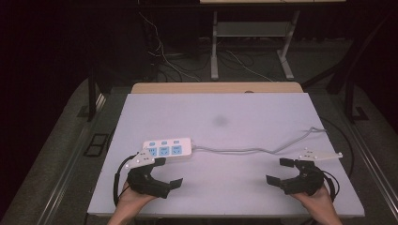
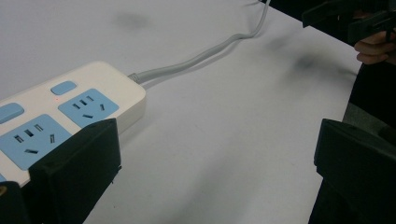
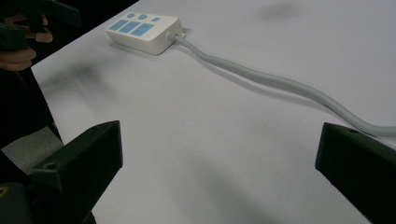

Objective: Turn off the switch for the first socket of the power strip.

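Resting flat on the white table (image 1: pixel 225 117), a white power strip (image 1: pixel 168 149) is lying left of centre, toward the near edge. Its sockets are serving as the only receptacles in sight: three blue socket faces (image 1: pixel 163 151) in a row, each sitting empty, with three blue switch buttons (image 1: pixel 164 142) lined along the strip's far side. A grey cable (image 1: pixel 244 150) is running from the strip's right end across the table to the right edge, curving as it goes.

Left gripper (image 1: pixel 165 172) is hovering at the near left, jaws spread wide, holding nothing; in the left gripper view one jaw is overlapping the near edge of the strip, though touching or just above, cannot tell. Right gripper (image 1: pixel 277 170) is sitting at the near right, well apart from the strip, jaws likewise gaping wide and holding nothing; the cable is passing on its far side.

A dark smudge (image 1: pixel 220 121) is marking the table beyond the strip.
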### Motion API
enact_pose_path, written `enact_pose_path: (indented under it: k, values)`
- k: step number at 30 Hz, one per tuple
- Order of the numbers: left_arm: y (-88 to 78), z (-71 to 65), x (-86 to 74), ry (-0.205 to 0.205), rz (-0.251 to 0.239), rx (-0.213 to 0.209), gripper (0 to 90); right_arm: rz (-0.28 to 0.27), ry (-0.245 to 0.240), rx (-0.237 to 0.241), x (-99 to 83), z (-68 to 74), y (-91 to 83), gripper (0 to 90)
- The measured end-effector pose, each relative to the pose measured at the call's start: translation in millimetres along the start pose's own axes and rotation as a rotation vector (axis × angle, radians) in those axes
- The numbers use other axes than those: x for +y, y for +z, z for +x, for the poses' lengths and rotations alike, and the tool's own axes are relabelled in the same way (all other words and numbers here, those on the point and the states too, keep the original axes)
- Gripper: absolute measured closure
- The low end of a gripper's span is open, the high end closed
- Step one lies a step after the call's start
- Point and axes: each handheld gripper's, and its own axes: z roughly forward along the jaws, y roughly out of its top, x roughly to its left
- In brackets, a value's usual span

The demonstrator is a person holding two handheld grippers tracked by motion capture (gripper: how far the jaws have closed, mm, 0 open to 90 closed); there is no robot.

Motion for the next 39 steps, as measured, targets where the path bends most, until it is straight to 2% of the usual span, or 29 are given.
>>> enact_pose_path:
  k: [8,12,16,27,29,39]
  values:
    - [-0.9,4.8,8.6,0.013,0.039,0.004,0.0,-0.002,0.000,0.000,0.1,-0.4,-0.7,0.5]
    - [-1.1,9.1,13.9,0.007,0.041,-0.005,0.0,-0.002,-0.002,0.001,0.0,-0.2,-0.9,0.6]
    - [-0.6,13.1,20.0,0.008,0.046,0.015,0.0,-0.001,-0.001,0.002,0.0,-0.3,-0.9,0.6]
    - [0.6,24.2,38.6,0.005,0.065,0.012,0.1,0.000,0.006,0.011,0.1,-0.8,-1.4,0.6]
    - [-0.1,26.7,43.1,0.018,0.072,0.022,0.1,0.002,0.005,0.011,0.1,-1.0,-1.2,0.6]
    - [0.9,42.2,66.4,0.023,0.099,0.033,0.1,0.011,0.010,0.013,0.1,-1.4,-0.6,0.6]
